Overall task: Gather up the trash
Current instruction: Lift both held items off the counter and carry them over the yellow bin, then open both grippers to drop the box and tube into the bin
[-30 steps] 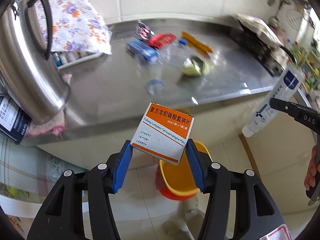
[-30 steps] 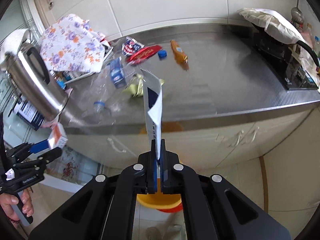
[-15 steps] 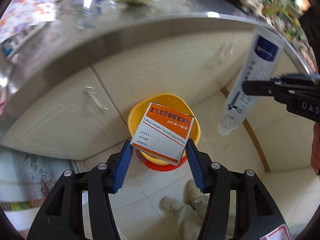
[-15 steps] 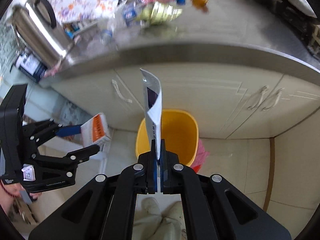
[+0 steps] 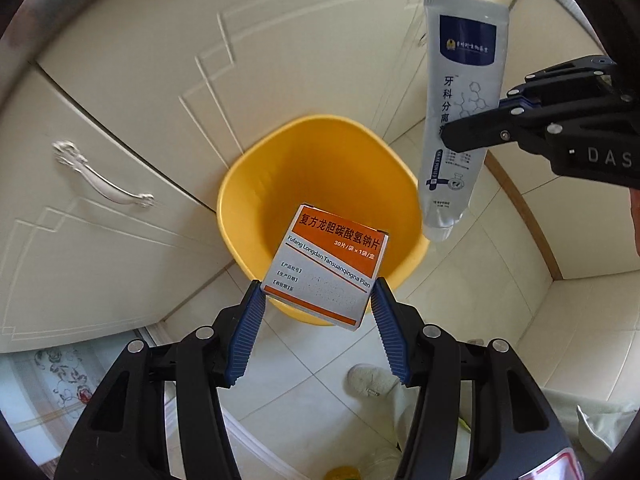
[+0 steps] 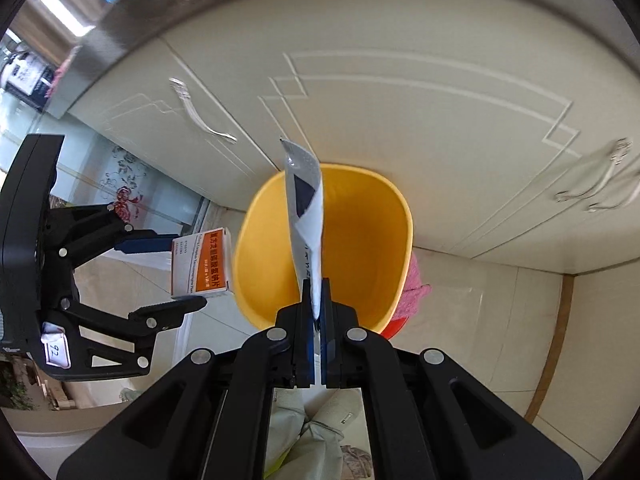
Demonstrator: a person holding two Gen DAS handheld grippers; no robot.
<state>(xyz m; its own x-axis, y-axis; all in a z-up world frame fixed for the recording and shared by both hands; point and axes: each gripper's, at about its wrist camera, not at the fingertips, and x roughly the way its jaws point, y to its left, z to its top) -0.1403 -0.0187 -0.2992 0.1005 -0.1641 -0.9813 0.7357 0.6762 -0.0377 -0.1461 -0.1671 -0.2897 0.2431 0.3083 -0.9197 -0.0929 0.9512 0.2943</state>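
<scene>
We are at the step of dropping: both pieces of trash hang in the air over the yellow bin point(image 5: 320, 184), which stands on the tiled floor point(image 5: 500, 300) against the cabinet doors point(image 5: 120, 120).

Our left gripper point(image 5: 318, 316) holds the orange and white medicine box point(image 5: 326, 266) between its blue pads point(image 5: 246, 334); the jaws are set rather wide, at the width of the box, and press on its two lower edges. In the left wrist view the box covers the near rim of the bin, but from the right wrist view it seems to hang just beside the left wall of the bin, so we cannot say surely that it is above the opening.

Our right gripper point(image 6: 315, 312) has its jaws almost closed, pinching the white toothpaste tube point(image 6: 306, 216) at its lower part. From the right wrist view the tube stands over the mouth of the bin; from the left wrist view its cap end hangs near the right rim.

For the next move we judge that each gripper must come a little more toward the middle of the opening, then the jaws must widen so the things fall inside. The box needs this correction more. The bin looks empty as far as we see.
</scene>
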